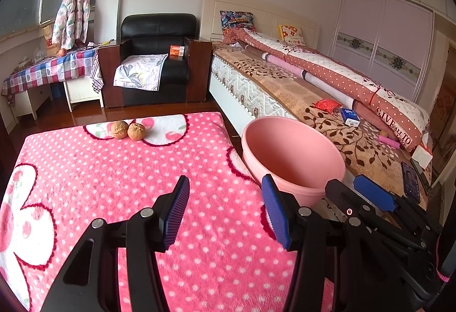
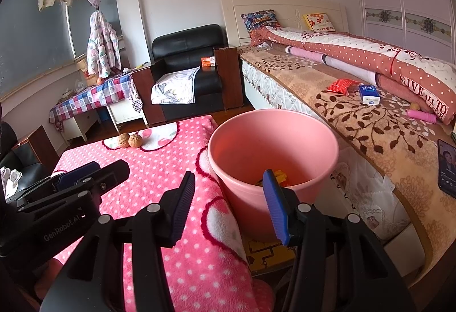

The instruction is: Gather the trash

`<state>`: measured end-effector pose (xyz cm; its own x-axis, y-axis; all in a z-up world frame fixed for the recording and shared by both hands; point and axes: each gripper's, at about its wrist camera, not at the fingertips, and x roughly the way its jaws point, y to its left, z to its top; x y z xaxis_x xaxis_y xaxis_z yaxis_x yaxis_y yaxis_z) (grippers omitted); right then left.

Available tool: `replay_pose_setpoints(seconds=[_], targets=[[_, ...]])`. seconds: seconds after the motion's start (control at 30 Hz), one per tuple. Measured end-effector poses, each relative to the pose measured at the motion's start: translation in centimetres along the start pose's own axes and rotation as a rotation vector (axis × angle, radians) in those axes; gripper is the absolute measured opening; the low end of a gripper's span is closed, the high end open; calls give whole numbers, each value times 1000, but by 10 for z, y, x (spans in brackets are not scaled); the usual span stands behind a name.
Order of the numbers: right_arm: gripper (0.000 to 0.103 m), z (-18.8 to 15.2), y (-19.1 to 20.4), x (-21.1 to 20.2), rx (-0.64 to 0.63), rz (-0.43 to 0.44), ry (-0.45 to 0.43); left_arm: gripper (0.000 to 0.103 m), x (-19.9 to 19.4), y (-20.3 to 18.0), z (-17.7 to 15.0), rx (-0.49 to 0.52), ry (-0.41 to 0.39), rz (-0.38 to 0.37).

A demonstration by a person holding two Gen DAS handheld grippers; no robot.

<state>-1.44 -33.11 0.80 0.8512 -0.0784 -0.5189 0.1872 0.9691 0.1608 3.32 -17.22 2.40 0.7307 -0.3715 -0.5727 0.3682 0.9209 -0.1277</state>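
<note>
Both tools hang with jaws apart and empty: the left tool (image 1: 225,209) over the pink dotted blanket (image 1: 114,183), the right tool (image 2: 228,203) before the pink bin (image 2: 273,146), parked beside the table to catch trash. Two walnuts (image 1: 128,130) wait at the blanket's far edge.

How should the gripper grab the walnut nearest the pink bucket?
Probably pinch the right-hand walnut across its round middle, coming down from above. Its neighbour, the left-hand walnut, touches one side, so put the fingers front and back. The open left gripper looks wide enough.
</note>
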Motion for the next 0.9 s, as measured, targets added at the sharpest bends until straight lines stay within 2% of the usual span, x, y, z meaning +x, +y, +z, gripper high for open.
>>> replay_pose_setpoints(seconds=[0.9], targets=[[50, -10, -5, 3, 6, 0, 16, 53, 4, 3, -3, -11, 19, 2]])
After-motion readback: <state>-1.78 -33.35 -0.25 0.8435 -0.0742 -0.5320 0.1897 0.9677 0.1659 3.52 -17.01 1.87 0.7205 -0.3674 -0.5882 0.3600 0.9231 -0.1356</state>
